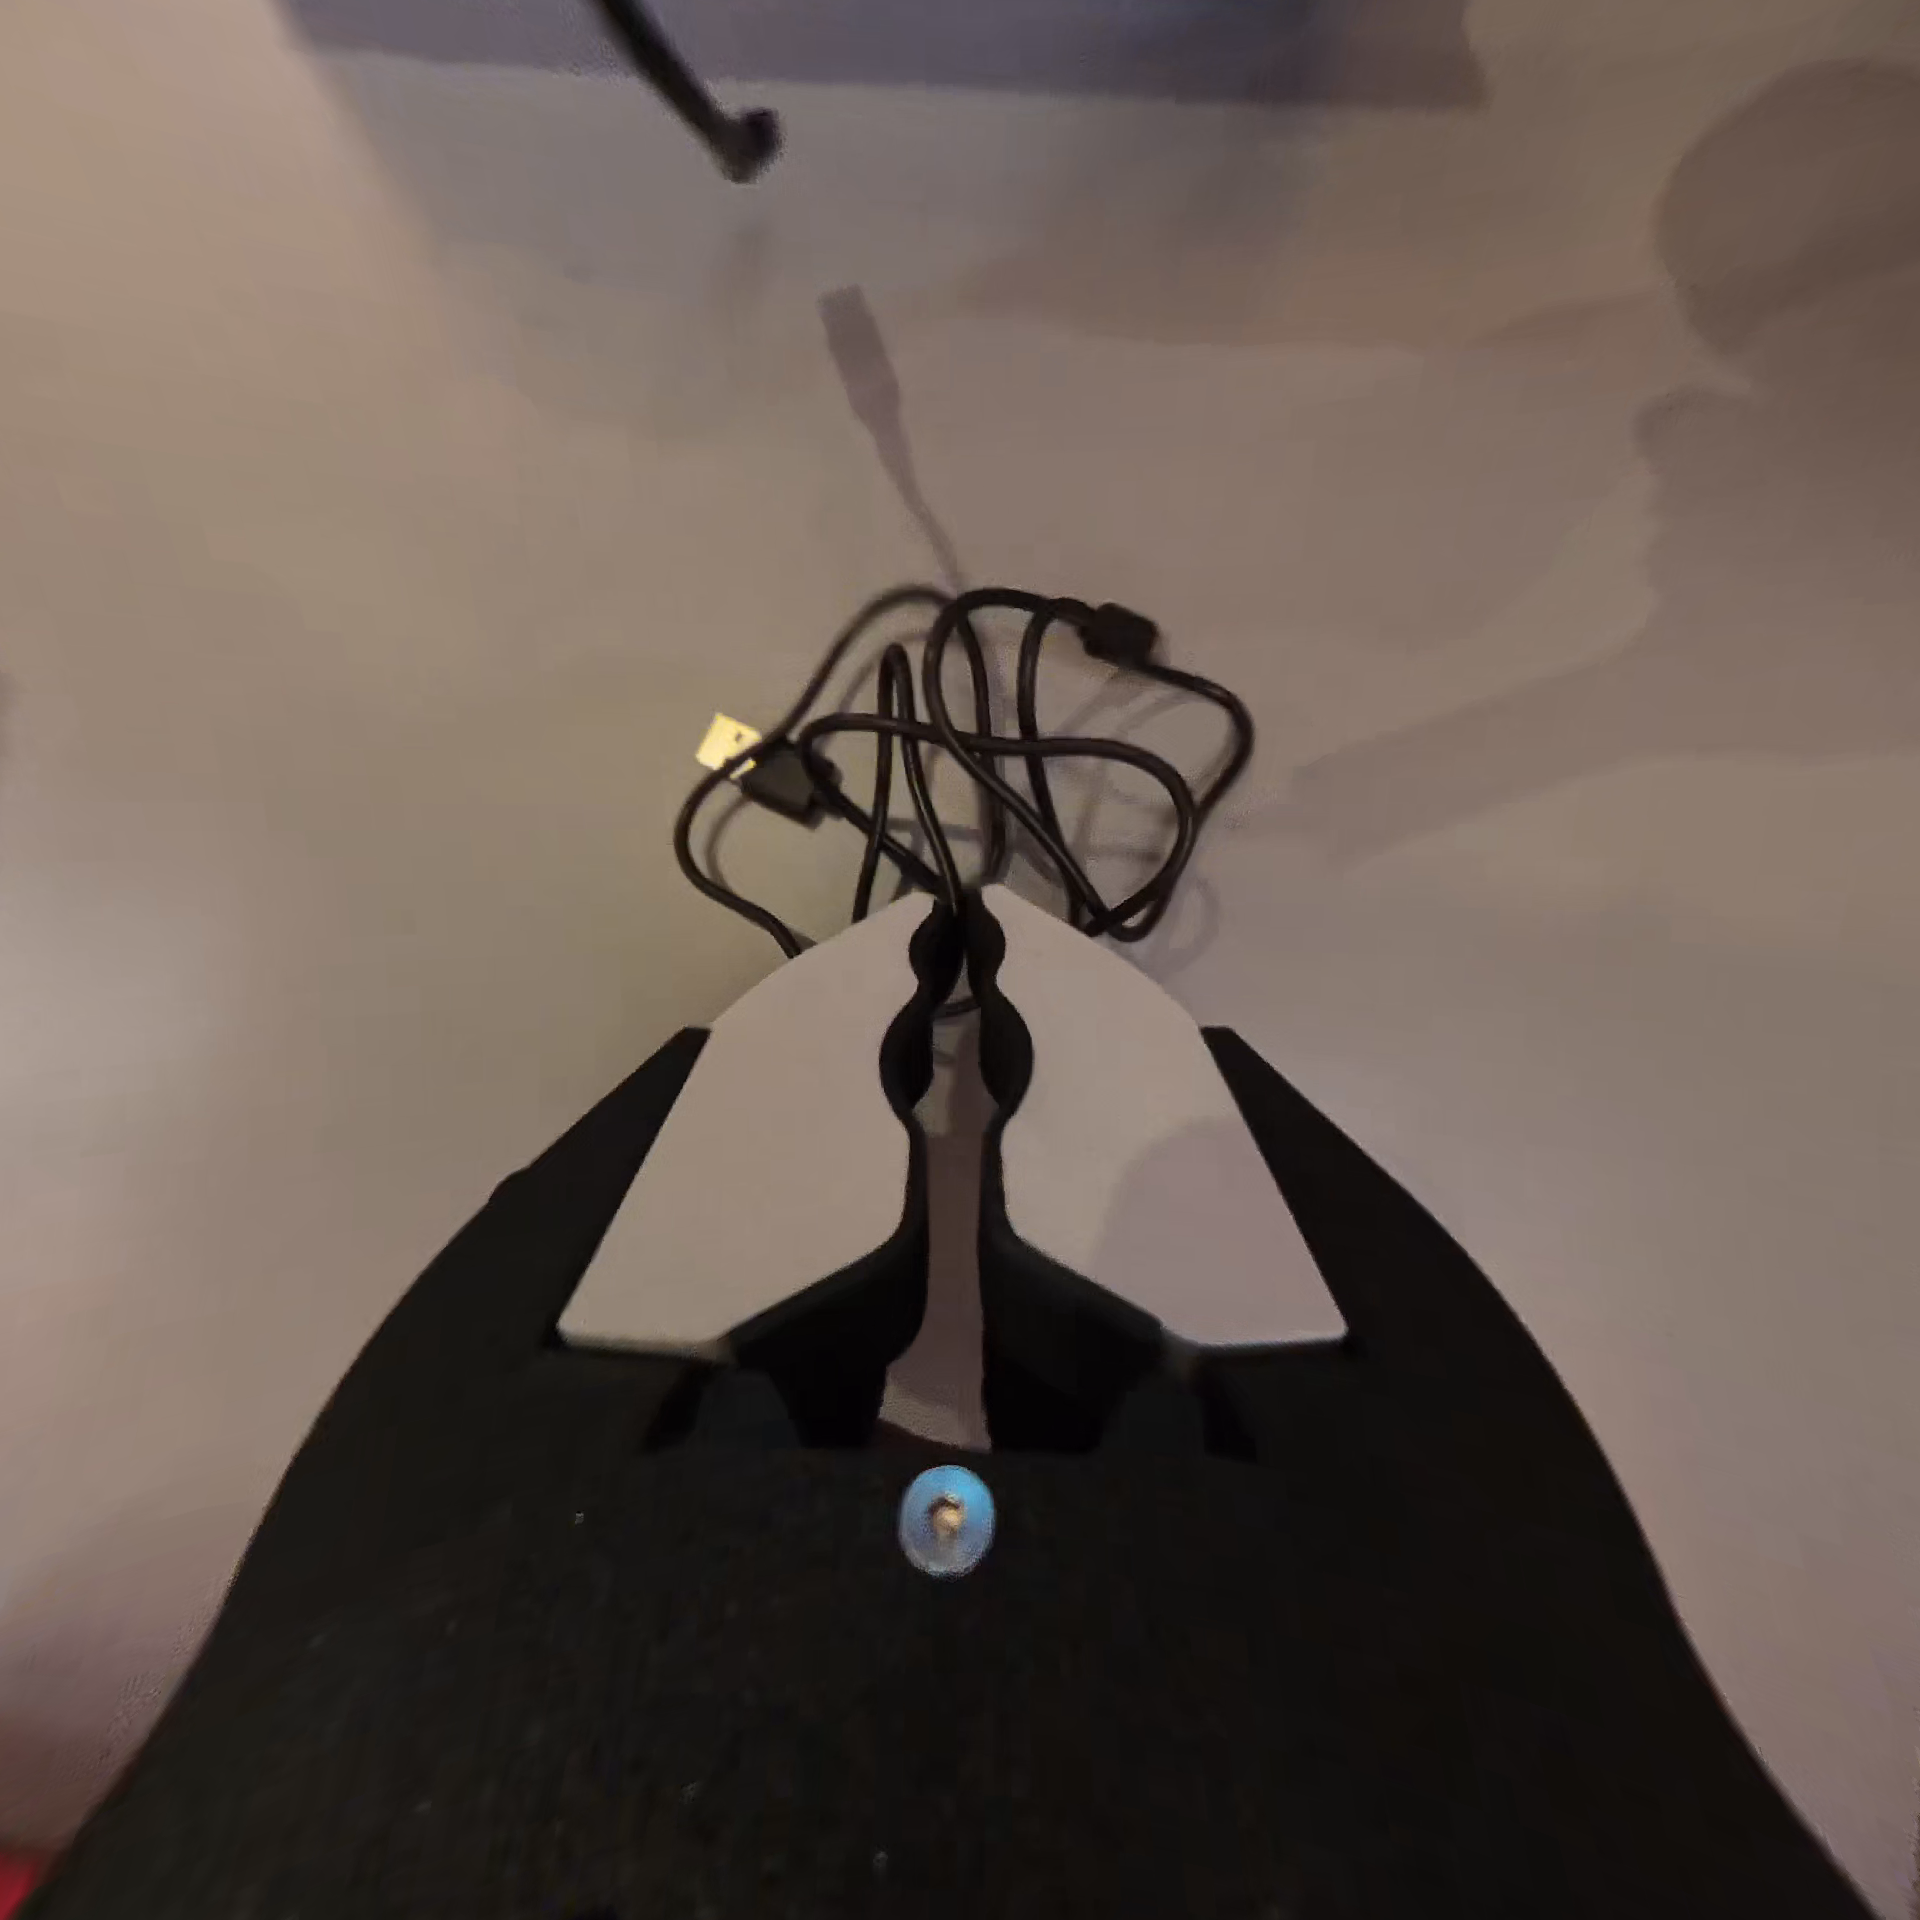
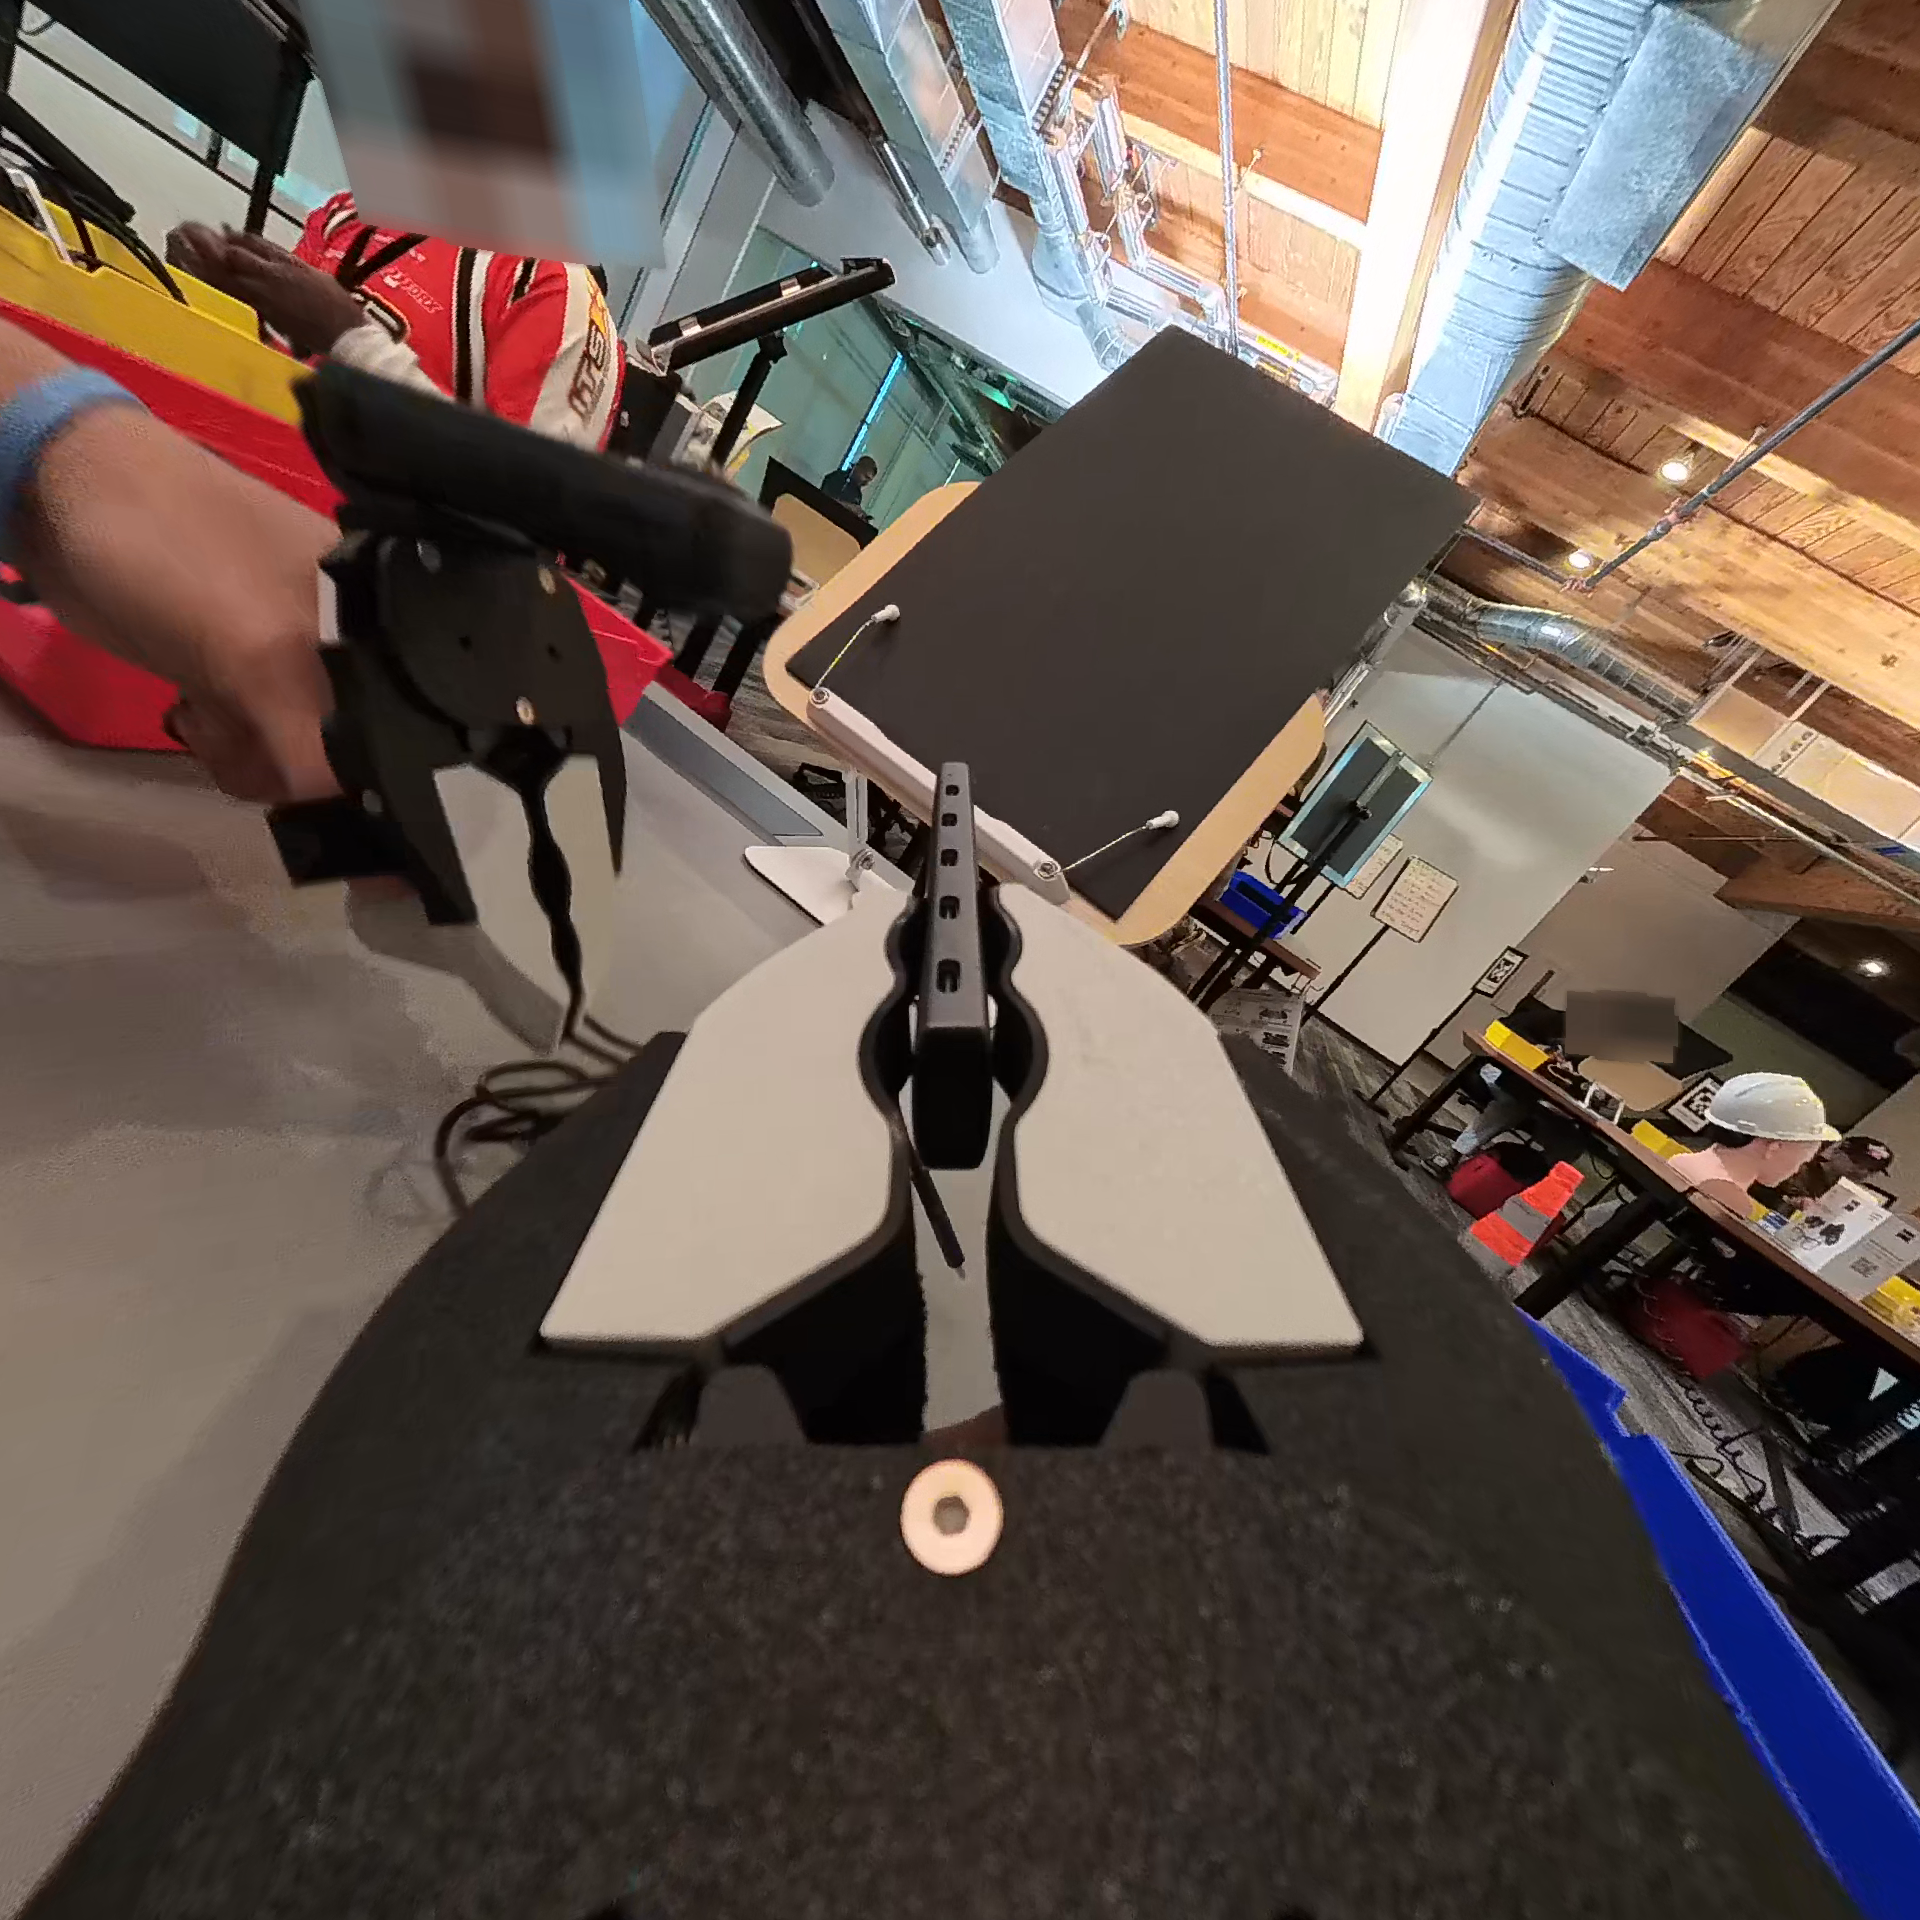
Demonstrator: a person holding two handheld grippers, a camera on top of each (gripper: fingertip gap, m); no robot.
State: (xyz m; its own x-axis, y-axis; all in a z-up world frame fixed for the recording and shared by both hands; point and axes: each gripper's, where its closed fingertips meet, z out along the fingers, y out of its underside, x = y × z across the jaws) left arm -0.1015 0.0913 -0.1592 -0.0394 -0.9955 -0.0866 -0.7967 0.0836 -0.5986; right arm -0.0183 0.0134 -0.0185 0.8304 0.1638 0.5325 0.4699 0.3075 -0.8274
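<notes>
A tangled black cable (image 1: 1039, 748) with a metal USB plug (image 1: 727, 740) lies on the pale grey table (image 1: 416, 623). My left gripper (image 1: 956, 906) is shut on one strand of this cable at its fingertips, low over the tangle. It also shows in the right wrist view (image 2: 569, 997), held by a hand (image 2: 156, 592), its tips down on the cable (image 2: 509, 1101). My right gripper (image 2: 951, 914) is shut on a slim black hub (image 2: 951, 935) with a row of ports, held edge-up above the table. A thin black lead (image 2: 935, 1216) hangs from the hub's near end.
Another black cable end (image 1: 727, 135) lies at the table's far side. A red bin (image 2: 83, 665) stands behind the left gripper and a blue bin (image 2: 1714, 1610) at the right. A tilted black board (image 2: 1122, 623) stands beyond the table. A person in a red shirt (image 2: 499, 312) is behind. One gripper's finger ends stand about 20 centimeters off the other's.
</notes>
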